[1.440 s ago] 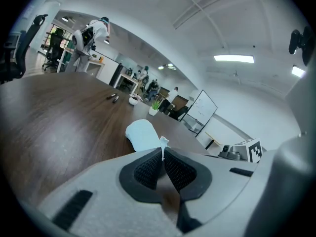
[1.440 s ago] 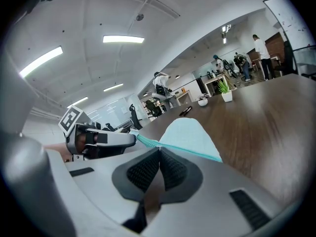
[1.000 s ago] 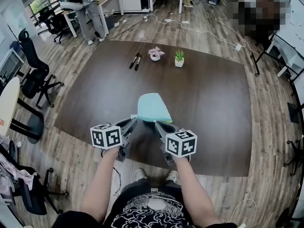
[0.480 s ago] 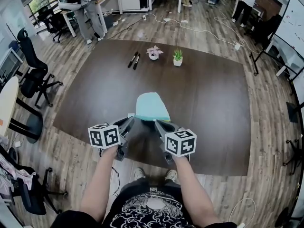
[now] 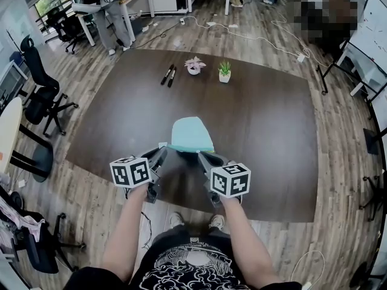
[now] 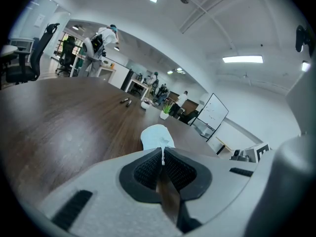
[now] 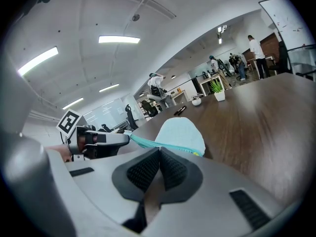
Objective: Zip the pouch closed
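A light teal pouch (image 5: 192, 135) lies on the dark table (image 5: 266, 125), its zipper edge toward me. My left gripper (image 5: 161, 154) is shut on a thin white tab (image 6: 163, 156) at the zipper's left end, and the pouch (image 6: 156, 136) lies just beyond its tips. In the right gripper view the teal zipper (image 7: 148, 143) runs from the left gripper (image 7: 111, 138) to a yellow-green piece (image 7: 199, 153) at the pouch's right end. My right gripper (image 5: 202, 156) is shut, tips (image 7: 159, 151) right in front of the zipper edge; nothing shows between its pads.
Two black markers (image 5: 169, 75) and two small potted plants (image 5: 194, 66) (image 5: 225, 72) stand at the table's far side. Office chairs (image 5: 42, 95) sit left of the table. Cables cross the wooden floor (image 5: 254, 38) beyond it.
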A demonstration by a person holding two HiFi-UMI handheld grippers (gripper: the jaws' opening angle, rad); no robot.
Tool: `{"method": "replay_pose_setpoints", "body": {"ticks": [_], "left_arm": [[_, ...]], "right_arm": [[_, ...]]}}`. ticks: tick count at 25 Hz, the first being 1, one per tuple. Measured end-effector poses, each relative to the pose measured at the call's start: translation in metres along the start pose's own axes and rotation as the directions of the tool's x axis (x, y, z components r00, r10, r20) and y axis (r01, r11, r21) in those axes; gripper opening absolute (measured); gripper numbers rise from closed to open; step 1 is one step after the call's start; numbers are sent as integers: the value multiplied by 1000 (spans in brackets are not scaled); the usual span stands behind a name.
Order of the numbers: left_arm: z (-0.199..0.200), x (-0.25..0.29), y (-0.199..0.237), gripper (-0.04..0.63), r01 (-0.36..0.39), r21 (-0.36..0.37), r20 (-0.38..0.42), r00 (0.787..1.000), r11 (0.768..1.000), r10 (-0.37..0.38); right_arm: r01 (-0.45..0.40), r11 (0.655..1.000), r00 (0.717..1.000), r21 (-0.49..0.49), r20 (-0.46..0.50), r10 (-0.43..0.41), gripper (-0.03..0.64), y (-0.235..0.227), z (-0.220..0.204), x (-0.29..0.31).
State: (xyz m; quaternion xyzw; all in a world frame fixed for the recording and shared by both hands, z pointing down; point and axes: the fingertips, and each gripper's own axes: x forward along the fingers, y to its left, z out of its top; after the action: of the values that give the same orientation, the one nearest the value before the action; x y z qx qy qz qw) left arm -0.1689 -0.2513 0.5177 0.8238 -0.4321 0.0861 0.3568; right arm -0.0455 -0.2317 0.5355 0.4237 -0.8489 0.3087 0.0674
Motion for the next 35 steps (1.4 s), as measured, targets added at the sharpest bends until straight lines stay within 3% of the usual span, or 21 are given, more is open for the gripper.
{"method": "replay_pose_setpoints", "body": {"ticks": [35], "left_arm": [[4, -8, 17, 21, -72, -51, 30, 997, 996, 74]], "right_arm": [[60, 998, 998, 19, 16, -60, 0, -20, 2, -10]]}}
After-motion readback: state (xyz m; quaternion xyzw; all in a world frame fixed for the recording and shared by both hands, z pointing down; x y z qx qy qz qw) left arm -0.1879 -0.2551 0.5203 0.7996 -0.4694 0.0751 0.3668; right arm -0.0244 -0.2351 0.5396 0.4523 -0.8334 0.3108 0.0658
